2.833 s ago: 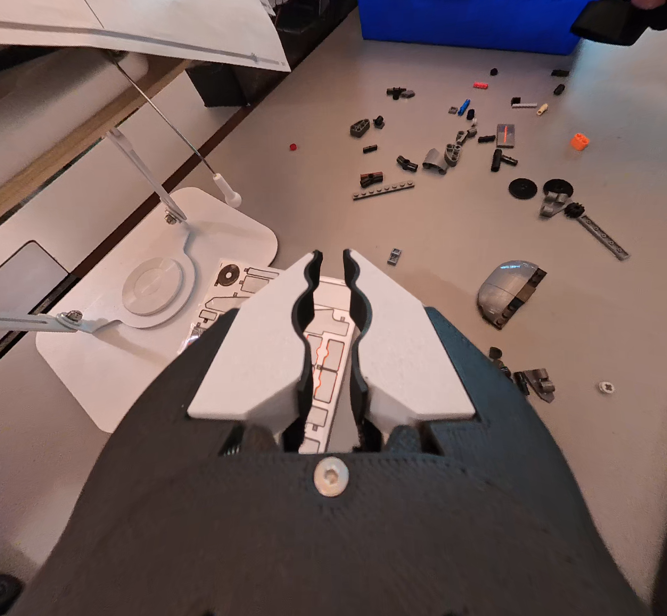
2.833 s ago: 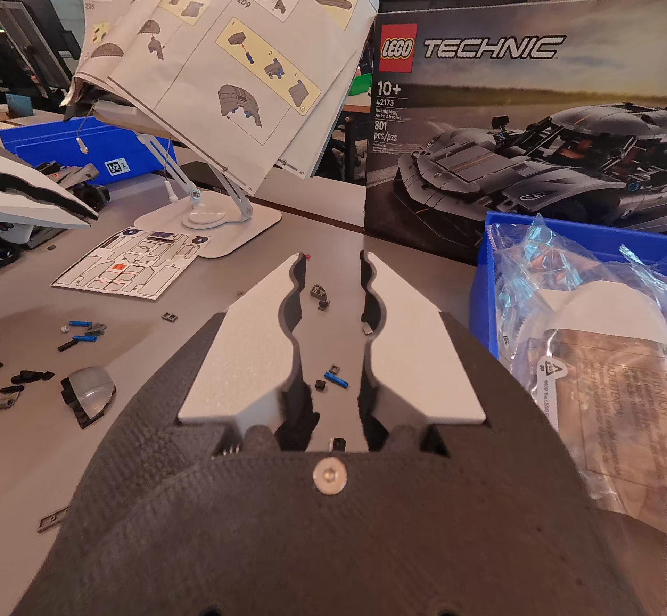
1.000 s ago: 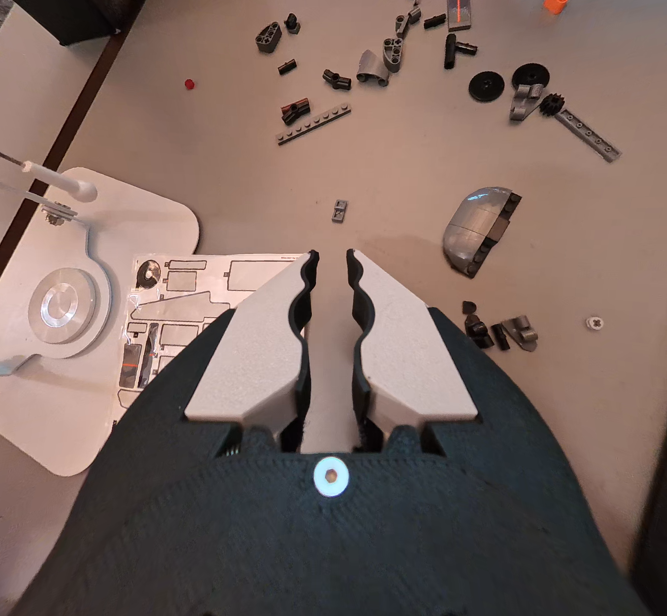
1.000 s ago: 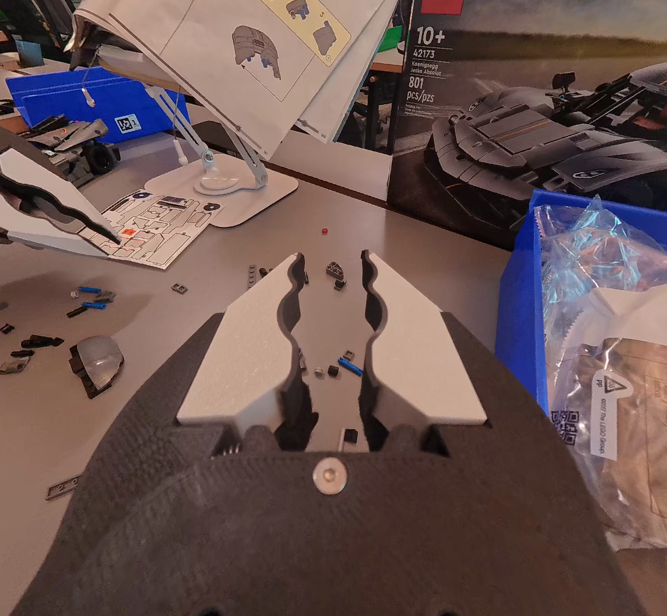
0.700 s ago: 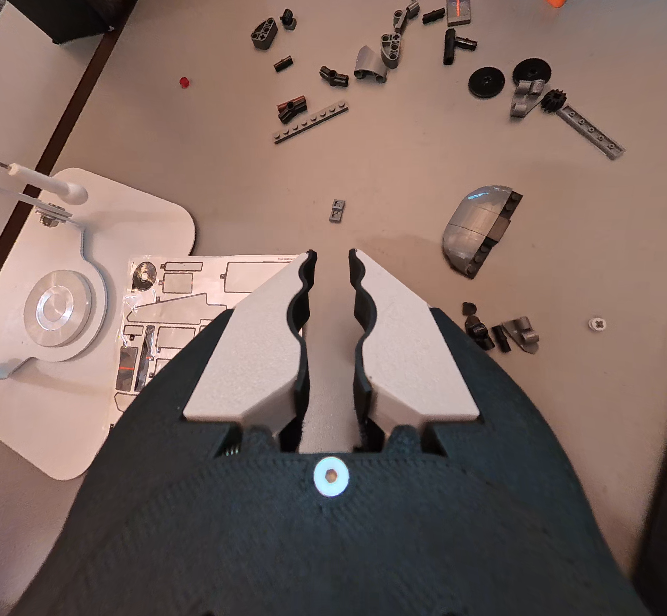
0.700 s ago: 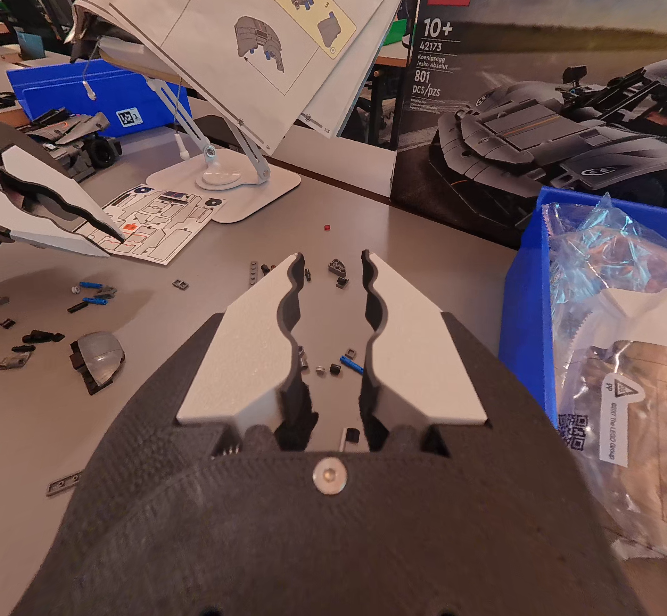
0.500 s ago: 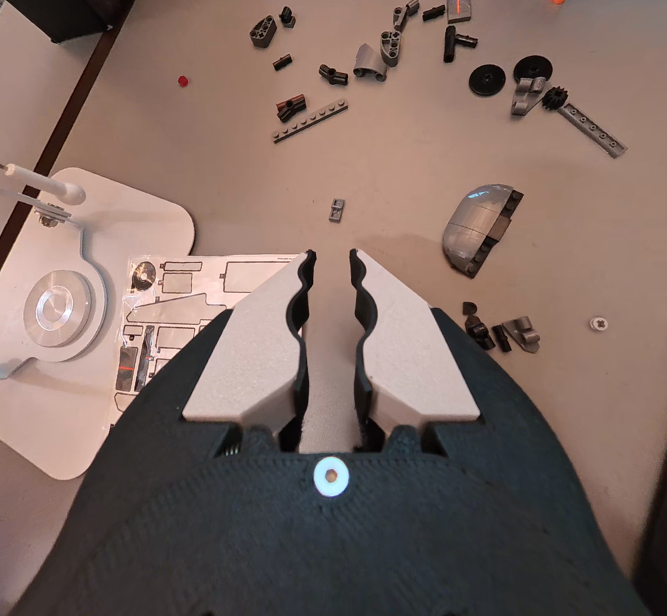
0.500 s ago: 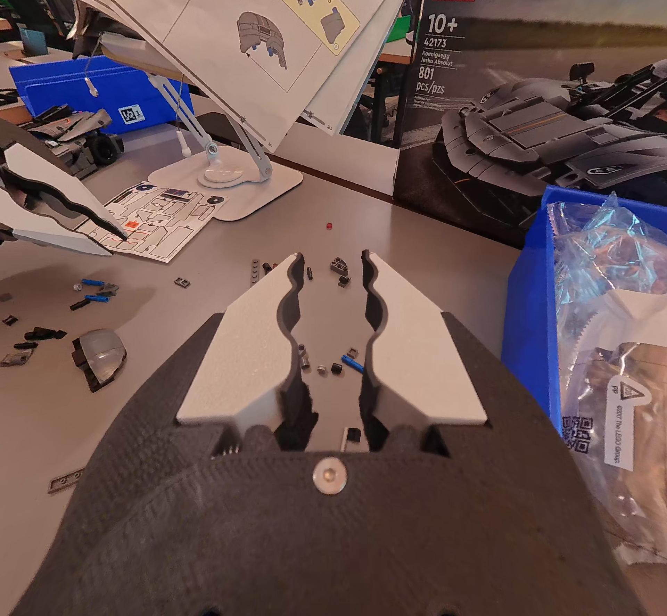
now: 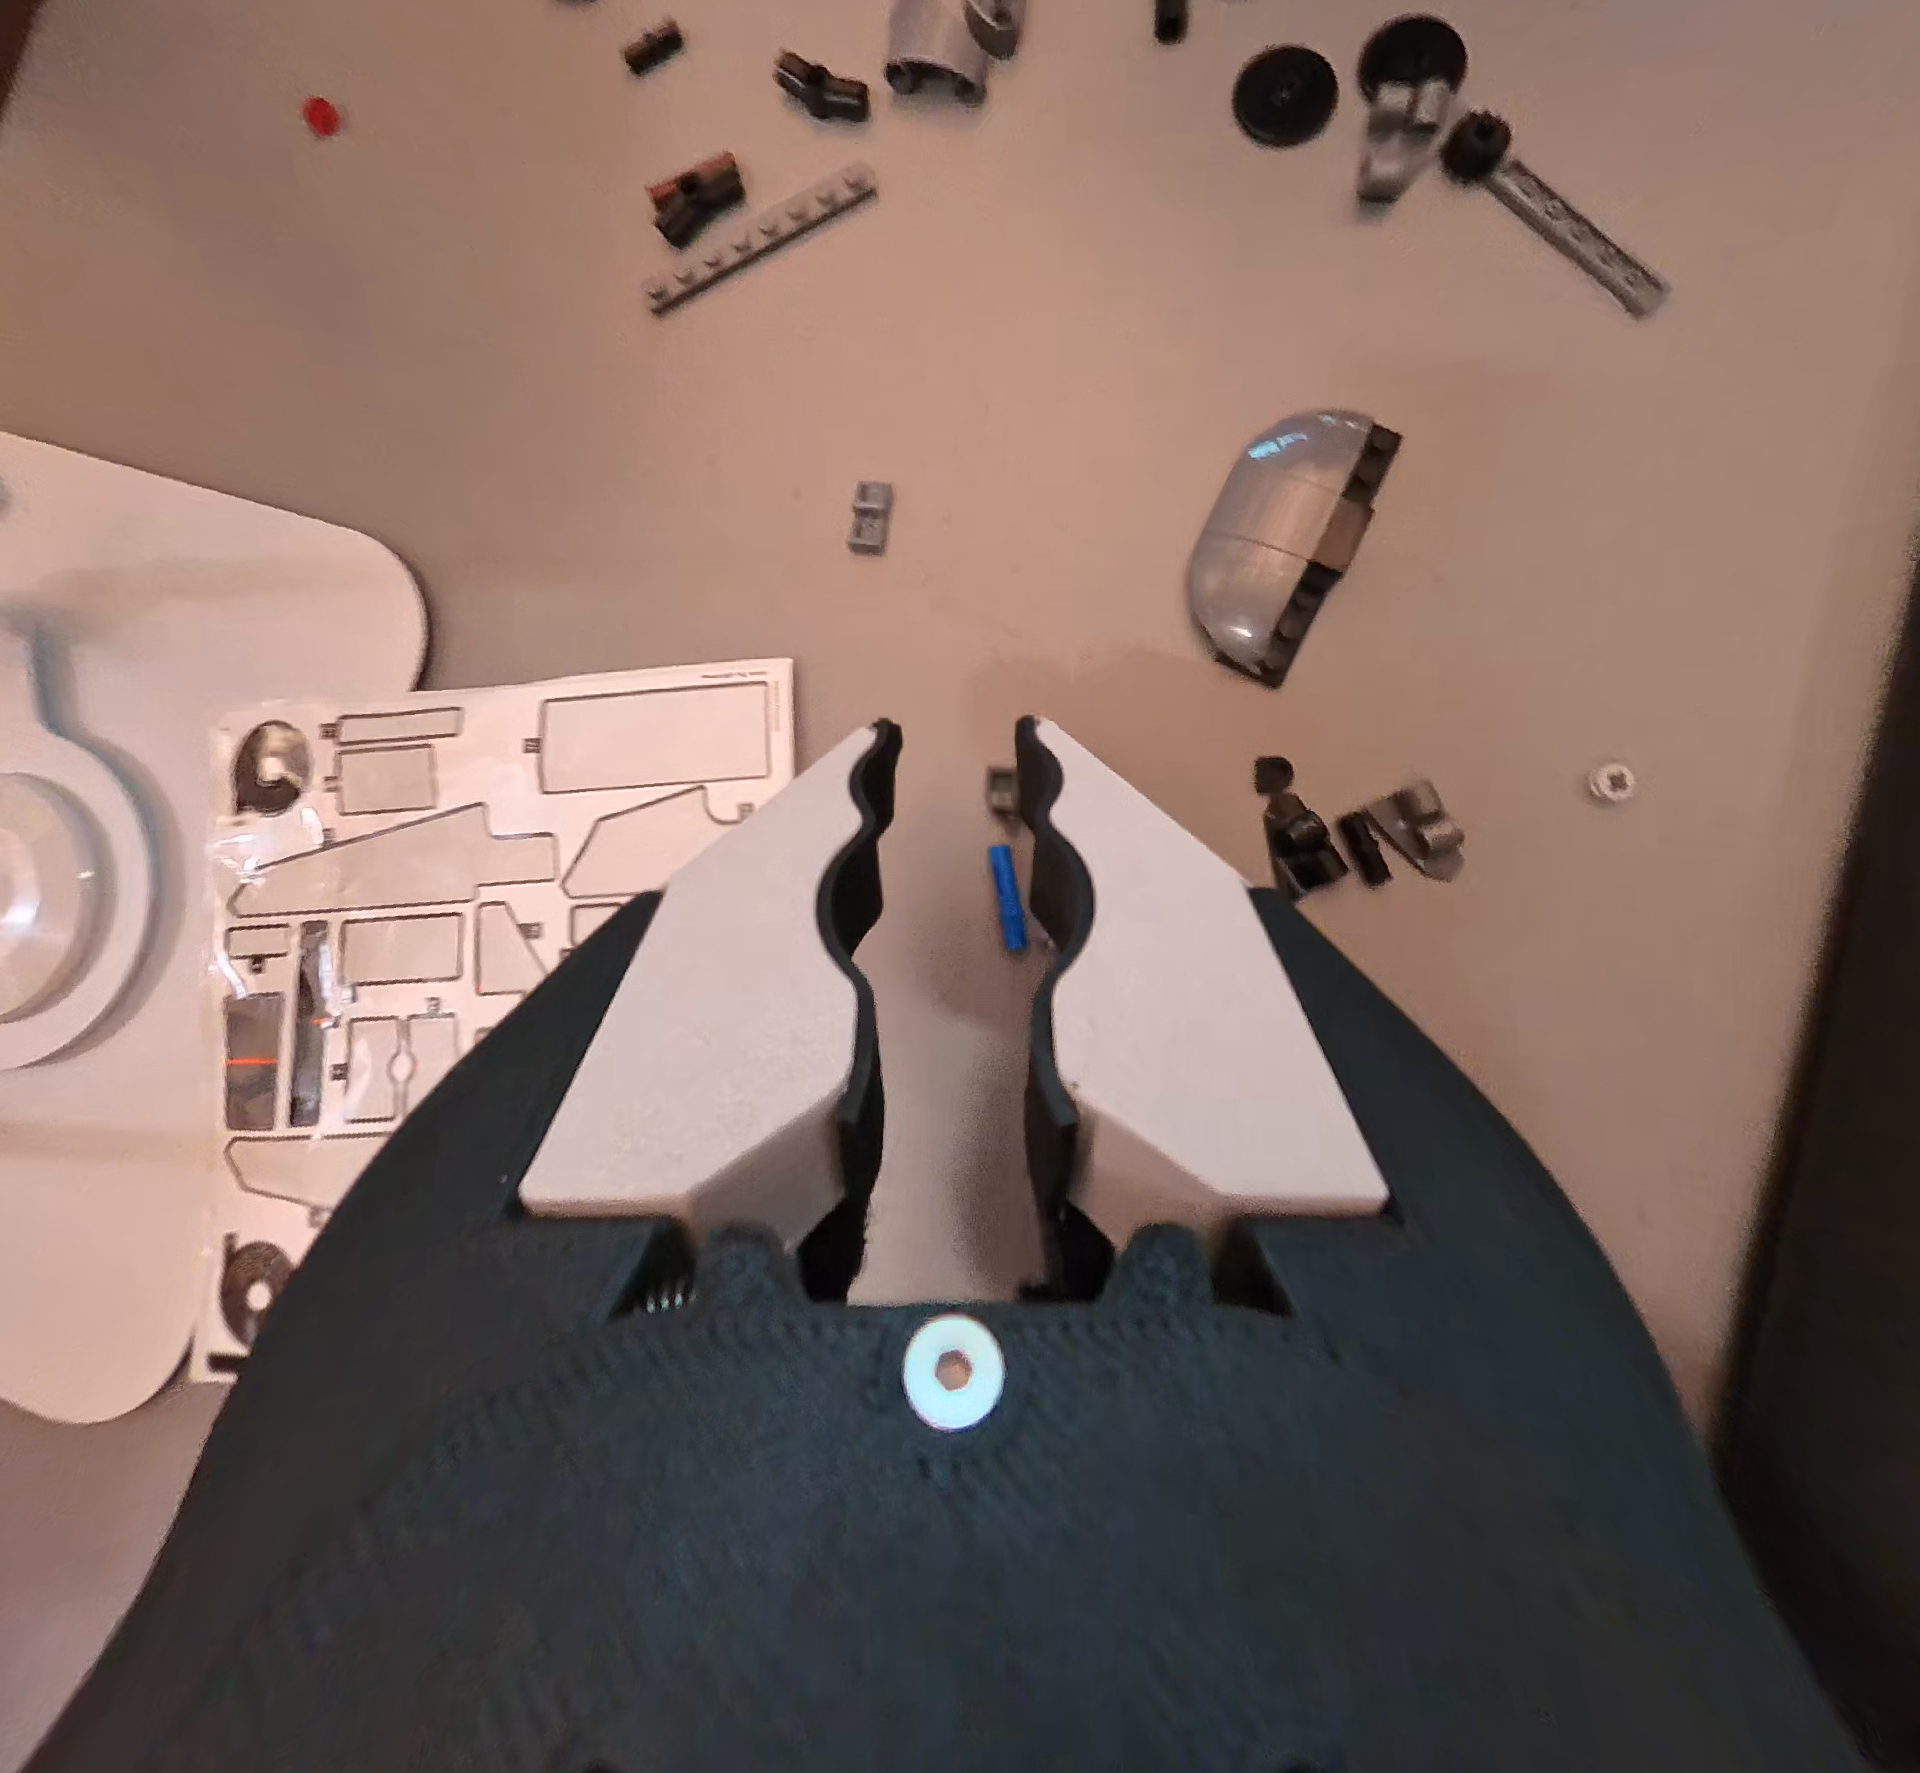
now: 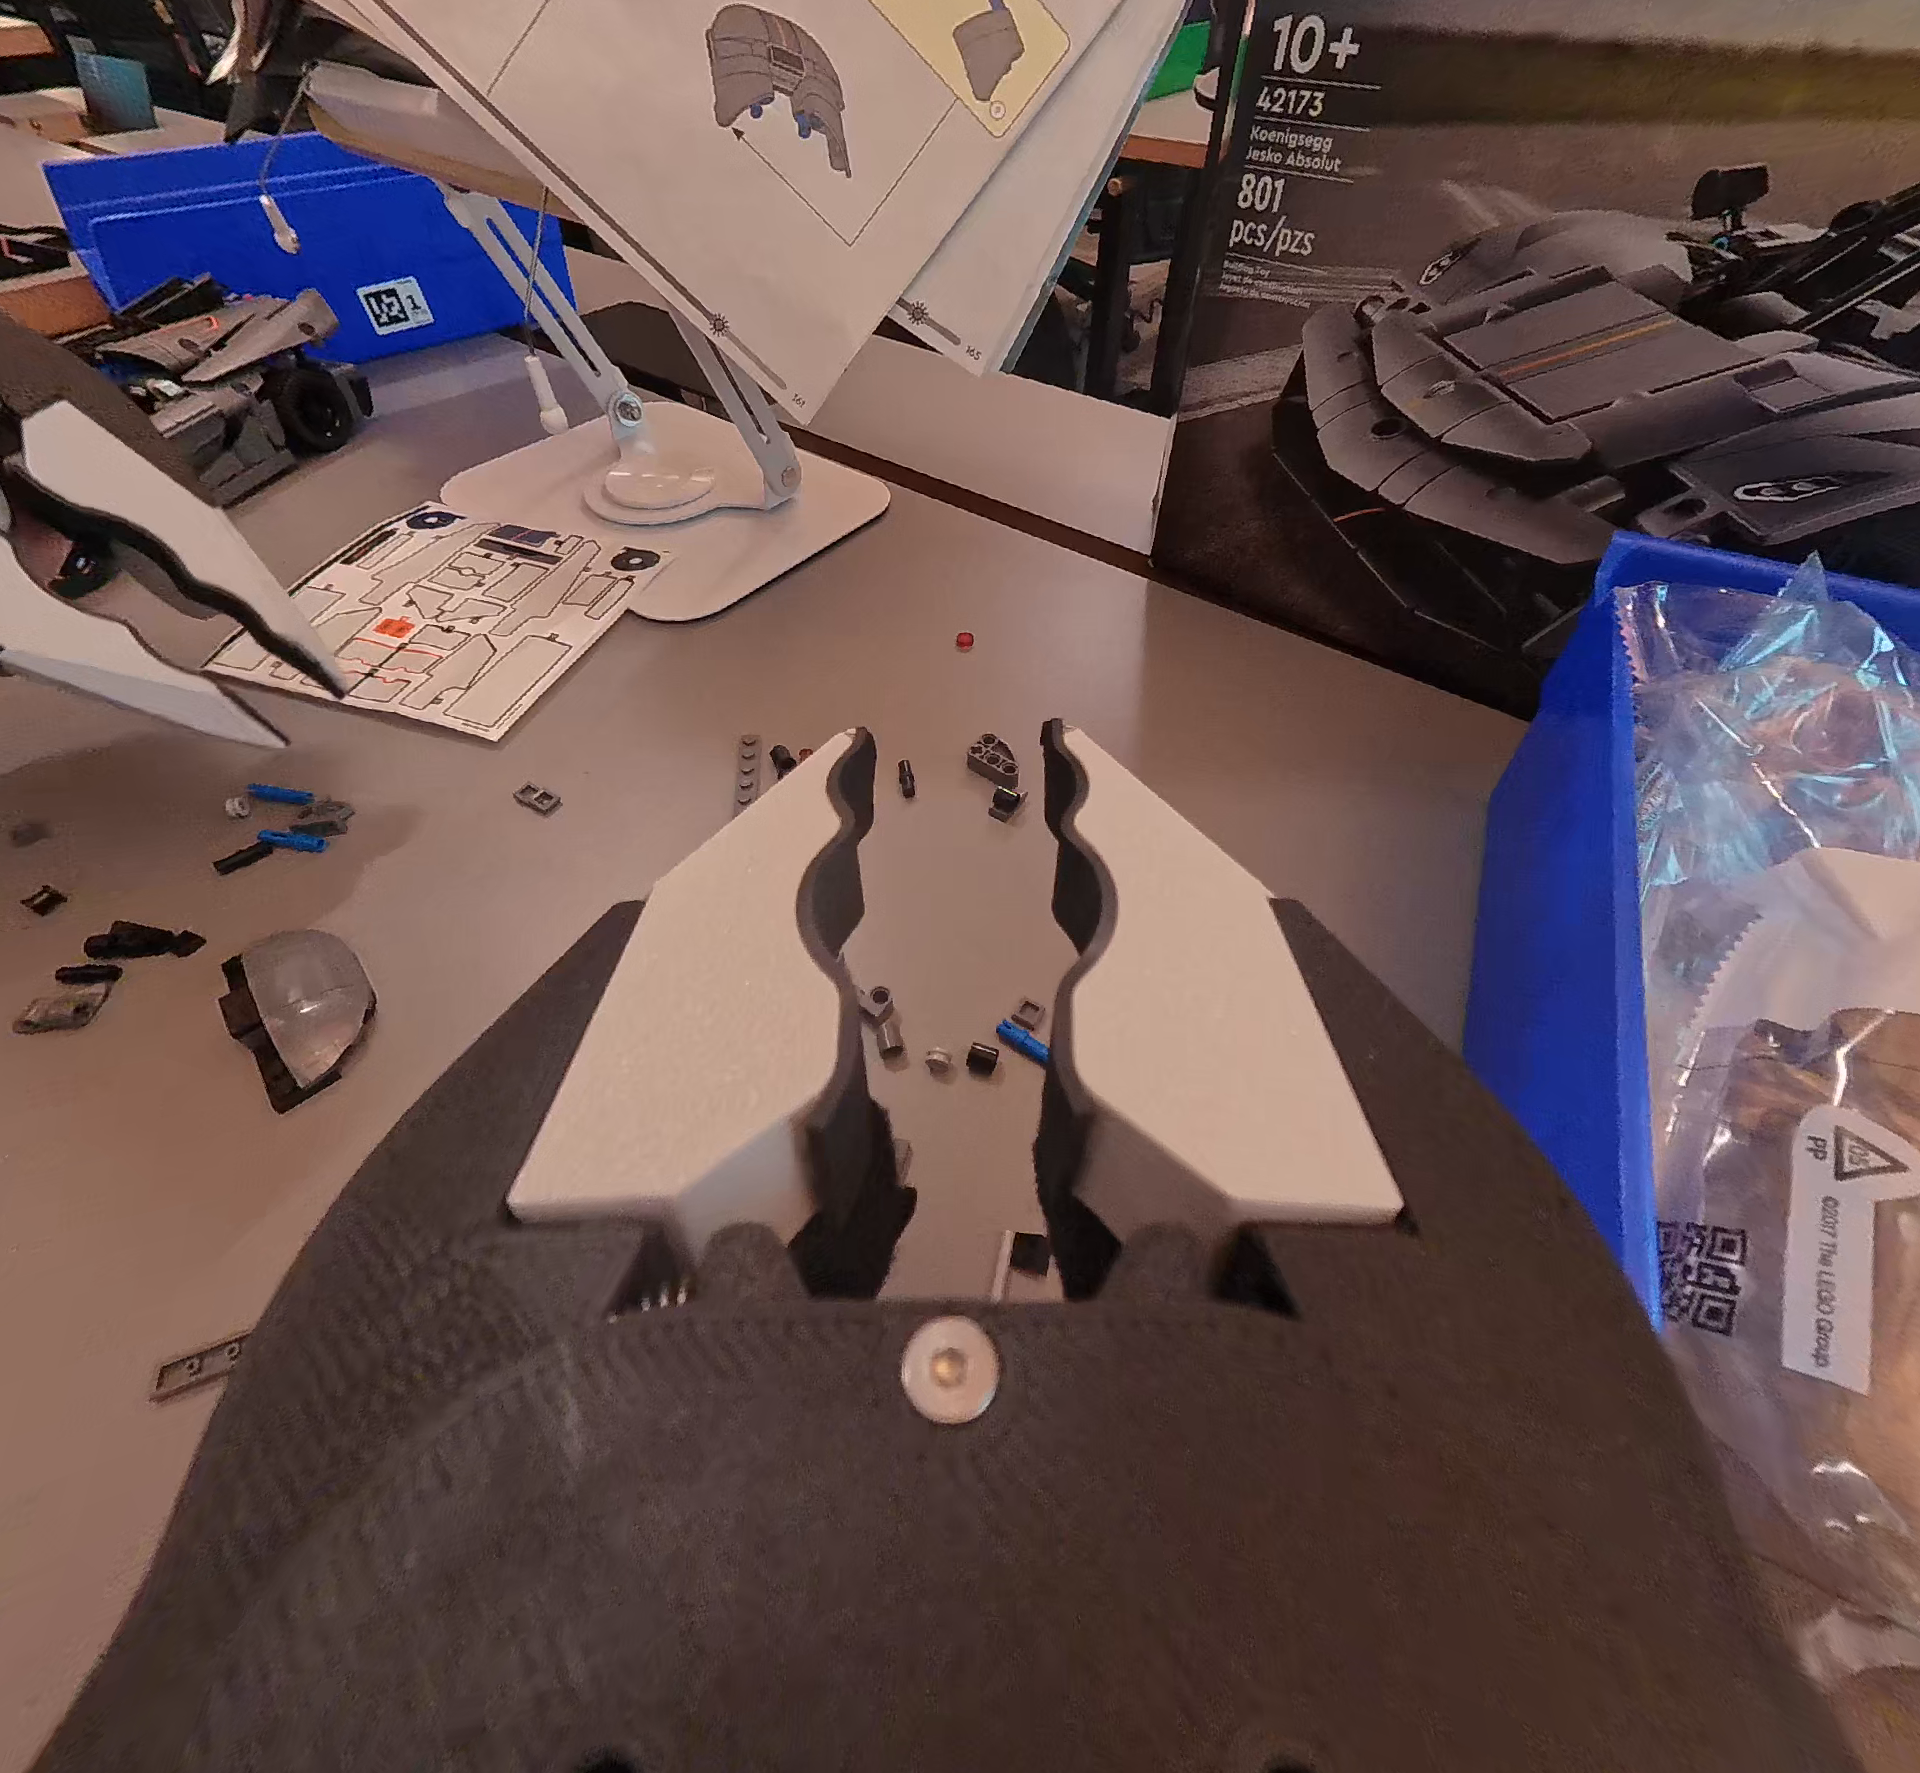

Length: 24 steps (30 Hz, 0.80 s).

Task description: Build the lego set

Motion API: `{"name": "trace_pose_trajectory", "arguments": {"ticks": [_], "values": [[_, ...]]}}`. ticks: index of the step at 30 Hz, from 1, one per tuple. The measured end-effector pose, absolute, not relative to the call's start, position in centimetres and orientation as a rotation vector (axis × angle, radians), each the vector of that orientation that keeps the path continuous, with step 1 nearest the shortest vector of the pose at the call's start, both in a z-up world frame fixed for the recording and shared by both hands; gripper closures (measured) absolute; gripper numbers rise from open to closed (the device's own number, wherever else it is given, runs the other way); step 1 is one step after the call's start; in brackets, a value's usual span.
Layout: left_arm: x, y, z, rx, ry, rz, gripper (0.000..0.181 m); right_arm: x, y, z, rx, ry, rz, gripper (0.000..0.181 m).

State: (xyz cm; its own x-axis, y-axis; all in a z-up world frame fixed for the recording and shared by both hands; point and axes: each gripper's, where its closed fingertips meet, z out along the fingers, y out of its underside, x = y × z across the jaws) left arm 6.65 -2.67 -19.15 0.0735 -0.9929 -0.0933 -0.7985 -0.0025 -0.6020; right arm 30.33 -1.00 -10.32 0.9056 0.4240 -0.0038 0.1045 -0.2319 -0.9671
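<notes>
Many loose bricks (image 9: 764, 243) are still scattered on the worktop (image 9: 1039, 393); much is left. Nothing is gripped: left tool (image 9: 954, 731) and right tool (image 10: 954, 736) are held open, empty.

Grey surface (image 9: 1039, 393); blue pin (image 9: 1006, 895); red stud (image 9: 322, 115); blue bin (image 10: 1558, 944); black-outlined white sticker sheet (image 9: 436, 850).
</notes>
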Motion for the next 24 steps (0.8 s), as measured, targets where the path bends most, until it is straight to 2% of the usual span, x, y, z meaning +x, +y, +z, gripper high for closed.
{"name": "trace_pose_trajectory", "arguments": {"ticks": [7, 24], "values": [[5.9, -4.4, -21.8, -1.883, 1.954, -0.436, 0.163, 30.2, -1.0, -10.3, -1.795, -0.403, 0.315, 0.150], [7.0, -4.7, -22.2, -1.851, 1.963, -0.454, 0.176, 29.9, -1.1, -10.1, -1.790, -0.410, 0.322, 0.150]]}}
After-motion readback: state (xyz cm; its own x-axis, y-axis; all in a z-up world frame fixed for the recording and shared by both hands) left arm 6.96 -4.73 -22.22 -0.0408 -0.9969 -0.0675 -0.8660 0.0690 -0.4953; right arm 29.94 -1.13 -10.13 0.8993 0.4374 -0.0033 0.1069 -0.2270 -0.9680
